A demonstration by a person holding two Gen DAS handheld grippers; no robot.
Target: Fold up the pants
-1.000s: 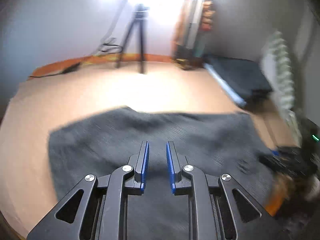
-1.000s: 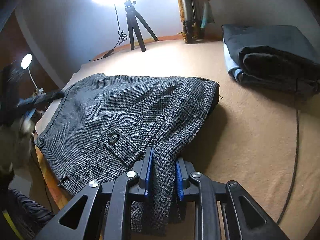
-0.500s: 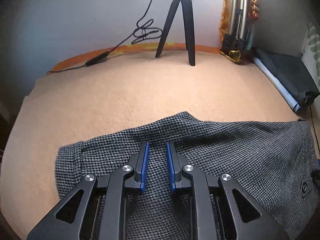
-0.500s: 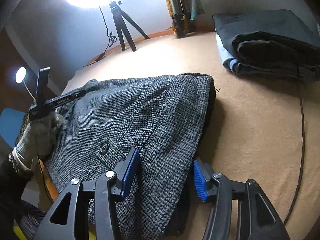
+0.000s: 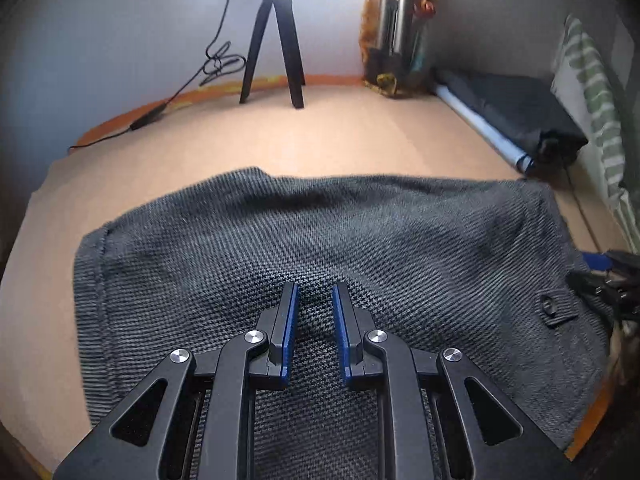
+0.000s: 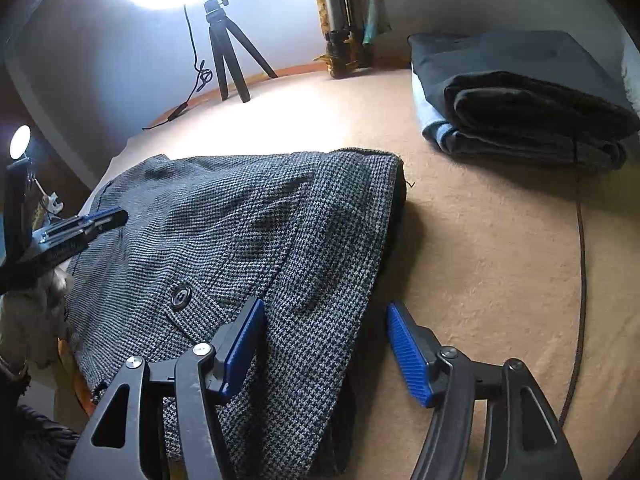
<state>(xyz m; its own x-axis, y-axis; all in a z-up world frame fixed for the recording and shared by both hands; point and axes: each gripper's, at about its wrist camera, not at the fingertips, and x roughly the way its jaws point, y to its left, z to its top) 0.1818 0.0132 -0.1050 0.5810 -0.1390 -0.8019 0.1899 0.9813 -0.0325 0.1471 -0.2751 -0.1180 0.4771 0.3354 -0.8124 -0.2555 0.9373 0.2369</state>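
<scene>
Grey houndstooth pants (image 5: 320,248) lie folded on the tan table; they also show in the right wrist view (image 6: 248,232), with a buttoned pocket flap (image 6: 181,297). My left gripper (image 5: 314,296) hovers over the cloth's near part, its jaws a narrow gap apart and holding nothing. My right gripper (image 6: 324,316) is open wide, its fingers on either side of the folded right edge of the pants, not pinching it. The left gripper also shows at the left of the right wrist view (image 6: 100,220). The right gripper shows at the right edge of the left wrist view (image 5: 600,268).
A stack of folded dark clothes (image 6: 520,92) lies at the back right. A small black tripod (image 6: 228,52) with a bright ring light stands at the back, with its cable (image 5: 160,108). A dark cord (image 6: 580,280) runs along the right side of the table (image 6: 480,240).
My right gripper has opened and let go of the pants' folded edge. My left gripper has swung and now hovers over the cloth, its gap unchanged.
</scene>
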